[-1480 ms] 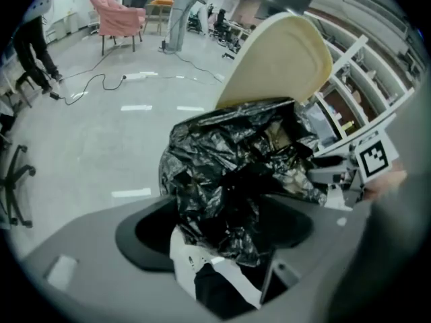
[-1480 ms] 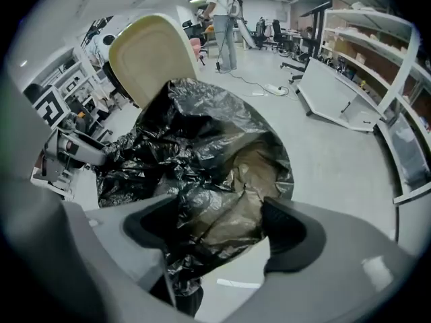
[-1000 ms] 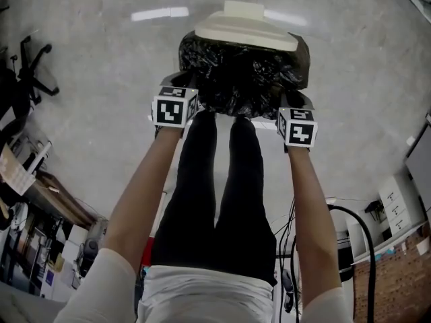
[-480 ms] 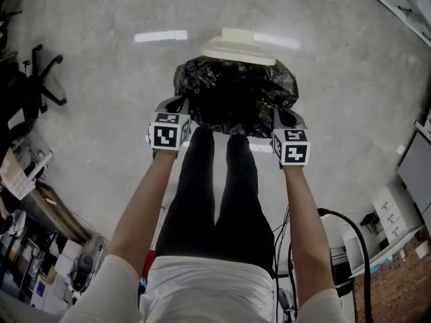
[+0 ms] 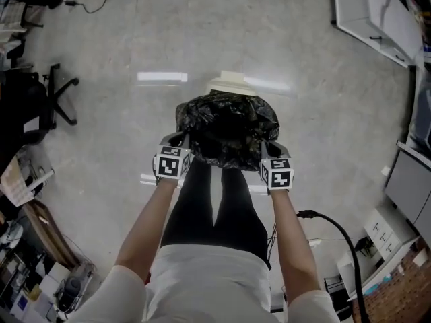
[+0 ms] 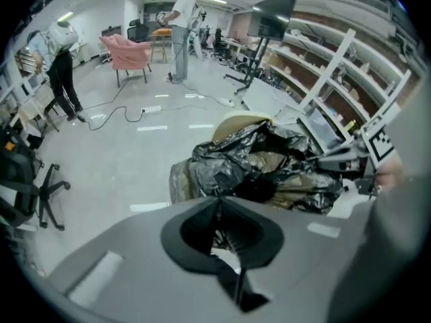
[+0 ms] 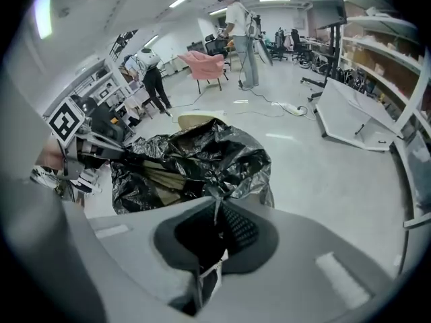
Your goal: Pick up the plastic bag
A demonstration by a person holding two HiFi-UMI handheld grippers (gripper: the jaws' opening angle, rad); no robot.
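Holds the plastic bag (image 5: 227, 123) clear of the floor (image 5: 101, 133), fingers of left gripper (image 5: 182, 142) and right gripper (image 5: 271, 145) clamped on opposite rim folds; looks soft, crinkly, slippery, likely light, best gripped on bunched film.

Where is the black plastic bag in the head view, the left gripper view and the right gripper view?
Head view: the black plastic bag is at the centre, above the person's legs.
Left gripper view: the bag is right of centre, just beyond the jaws.
Right gripper view: the bag is left of centre, just beyond the jaws.
Shared landmark: the cream object directly behind the bag.
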